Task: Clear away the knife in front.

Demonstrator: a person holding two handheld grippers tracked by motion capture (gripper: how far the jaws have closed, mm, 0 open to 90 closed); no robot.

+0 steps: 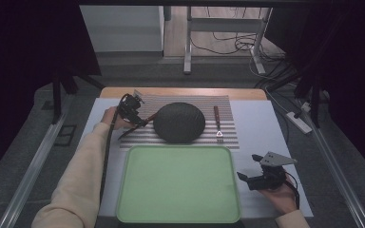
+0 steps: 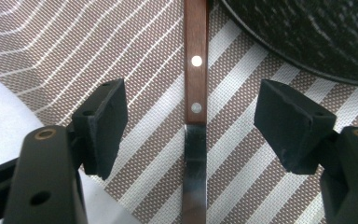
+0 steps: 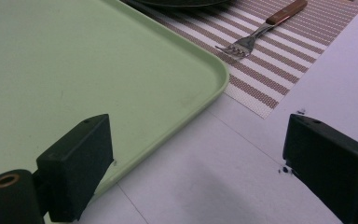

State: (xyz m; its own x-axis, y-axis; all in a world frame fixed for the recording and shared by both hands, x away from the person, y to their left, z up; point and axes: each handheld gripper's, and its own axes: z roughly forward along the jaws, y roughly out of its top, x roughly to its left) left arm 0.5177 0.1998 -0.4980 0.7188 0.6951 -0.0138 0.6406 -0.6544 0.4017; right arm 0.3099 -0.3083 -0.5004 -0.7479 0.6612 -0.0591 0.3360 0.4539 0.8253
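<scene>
Our left tongs stand wide astride the wooden-handled steel knife, untouched on the brown striped woven placemat beside the dark round plate. Its long axis runs straight between them, handle pointing away. Our right tongs gape wide, holding nothing, beside the pale green plastic tray.

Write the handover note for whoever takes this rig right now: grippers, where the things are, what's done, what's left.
Left gripper: jaws open, straddling the wooden-handled knife without touching it; knife lies flat on the striped placemat, left of the dark plate.
Right gripper: open, holding nothing, right of the green tray.
Fork: on the mat, right of the plate.
Done: nothing gripped or on the tray.
Left: probably closing on the knife handle and lifting.
</scene>
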